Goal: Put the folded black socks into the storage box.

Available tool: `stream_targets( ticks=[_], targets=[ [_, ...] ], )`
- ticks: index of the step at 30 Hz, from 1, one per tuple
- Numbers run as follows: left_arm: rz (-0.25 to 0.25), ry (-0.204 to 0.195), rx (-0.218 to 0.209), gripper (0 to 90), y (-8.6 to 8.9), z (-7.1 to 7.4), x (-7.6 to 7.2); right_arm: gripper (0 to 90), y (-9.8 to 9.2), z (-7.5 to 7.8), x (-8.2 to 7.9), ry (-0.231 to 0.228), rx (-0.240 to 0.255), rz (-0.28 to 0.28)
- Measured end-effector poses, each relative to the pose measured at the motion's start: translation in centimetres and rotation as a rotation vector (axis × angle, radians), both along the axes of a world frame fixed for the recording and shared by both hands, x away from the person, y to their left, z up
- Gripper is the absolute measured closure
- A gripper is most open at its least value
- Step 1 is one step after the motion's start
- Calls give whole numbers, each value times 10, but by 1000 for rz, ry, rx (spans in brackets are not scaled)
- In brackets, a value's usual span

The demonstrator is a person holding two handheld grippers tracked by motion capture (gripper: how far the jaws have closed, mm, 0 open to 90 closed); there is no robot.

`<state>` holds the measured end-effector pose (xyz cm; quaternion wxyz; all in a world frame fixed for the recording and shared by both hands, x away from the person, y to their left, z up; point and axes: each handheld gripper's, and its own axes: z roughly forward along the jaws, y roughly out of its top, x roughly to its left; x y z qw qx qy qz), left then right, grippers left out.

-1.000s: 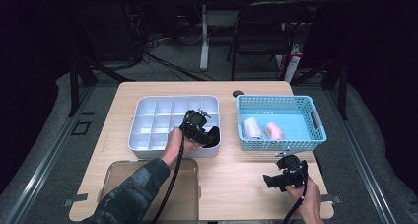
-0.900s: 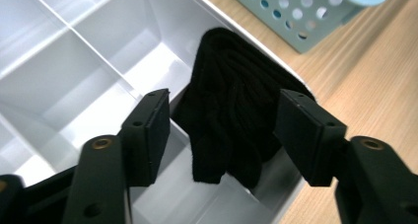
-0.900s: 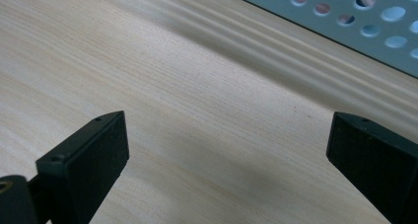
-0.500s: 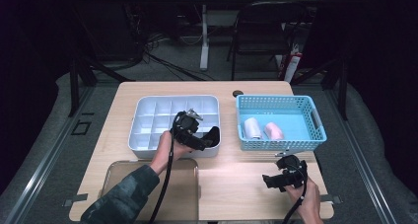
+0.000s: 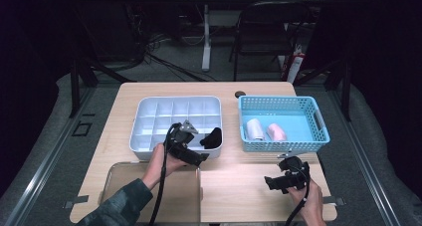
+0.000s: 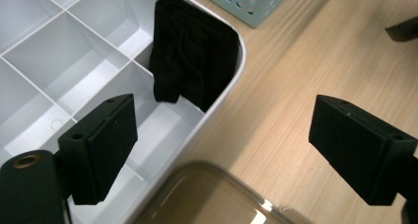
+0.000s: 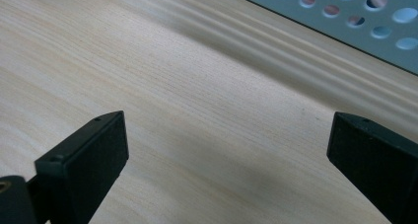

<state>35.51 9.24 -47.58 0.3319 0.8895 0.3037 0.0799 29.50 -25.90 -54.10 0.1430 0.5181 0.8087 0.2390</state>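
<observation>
A dim room of cables and chair legs lies behind the pale wooden table (image 5: 259,186), and on it you have a white divided tray (image 5: 149,117) at the left and a blue perforated basket (image 5: 318,121) at the right. The black folded cloth (image 5: 212,138) sits in the tray's near right corner compartment, propped against the rim with its top edge above the wall. Your left gripper (image 6: 236,135) has just been opening its jaws and now stands wide with nothing between them — the cloth is ahead of them, clear of both pads. Your right gripper (image 7: 231,150) hovers near the table's front edge, jaws spread wide and empty, just short of the basket's near wall. In the basket lie 2 more rolled pieces, a white roll (image 5: 256,129) and a pink roll (image 5: 276,132), side by side. By the look of it the step in hand is drawing the left gripper clear after placing the cloth, so lift it straight away from the tray before you swing across — dragging a jaw over the divider could tip the cloth out. The clear lid (image 5: 149,186) lies just beside the tray's front edge; keep the trailing cable off it.
</observation>
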Motion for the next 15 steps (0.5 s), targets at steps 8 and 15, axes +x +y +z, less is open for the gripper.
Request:
stream_targets(
  ticks=[8, 15],
  targets=[
    [0, -6, 3, 47, 7, -8, -16, 15, 1, -1, 1, 3, 6, 3],
    [6, 5, 13, 4, 12, -18, -26, 12, -1, -2, 1, 6, 2, 2]
  ],
)
